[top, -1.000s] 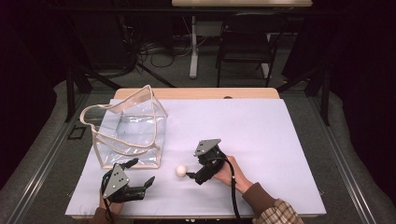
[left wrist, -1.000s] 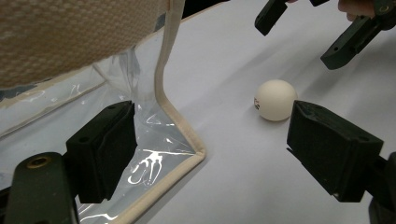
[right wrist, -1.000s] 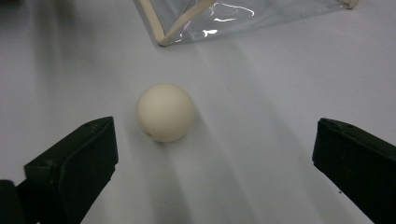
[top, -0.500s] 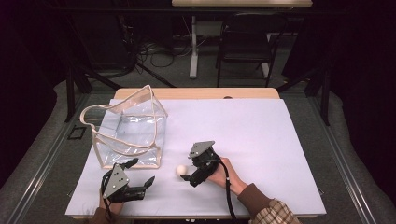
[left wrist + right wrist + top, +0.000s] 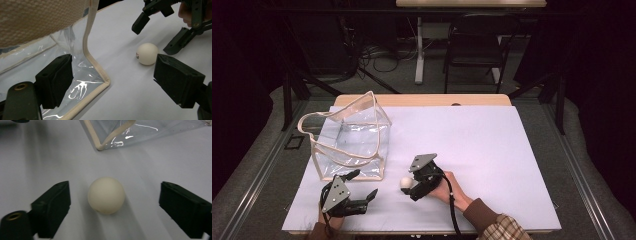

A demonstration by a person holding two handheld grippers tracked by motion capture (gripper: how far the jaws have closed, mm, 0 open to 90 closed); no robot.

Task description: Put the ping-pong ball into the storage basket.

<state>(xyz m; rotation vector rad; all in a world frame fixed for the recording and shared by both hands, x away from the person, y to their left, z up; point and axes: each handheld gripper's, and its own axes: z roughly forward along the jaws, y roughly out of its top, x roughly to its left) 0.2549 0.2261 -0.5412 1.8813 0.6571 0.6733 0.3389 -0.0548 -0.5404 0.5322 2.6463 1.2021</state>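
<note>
A white ball [image 5: 405, 183] lies on the white table sheet, just right of a clear plastic bag [image 5: 347, 140] with beige trim. My right gripper [image 5: 412, 185] reaches it from the right. In the right gripper view the ball [image 5: 106, 195] sits between the two black jaws with a gap on each side. The jaws have just been closing but do not touch it. My left gripper [image 5: 364, 184] rests open near the front edge, by the bag's corner [image 5: 106, 82]. The left gripper view shows the ball [image 5: 147, 53] and the right gripper [image 5: 156, 35] beyond it.
The bag stands upright at the table's left with its handles [image 5: 312, 125] raised. The white sheet [image 5: 492, 145] stretches right and back. A chair [image 5: 477, 45] and cables on the floor lie beyond the far edge.
My right gripper has slid a little to the left, so its jaws now straddle the ball. The left gripper and the bag have stayed put.
</note>
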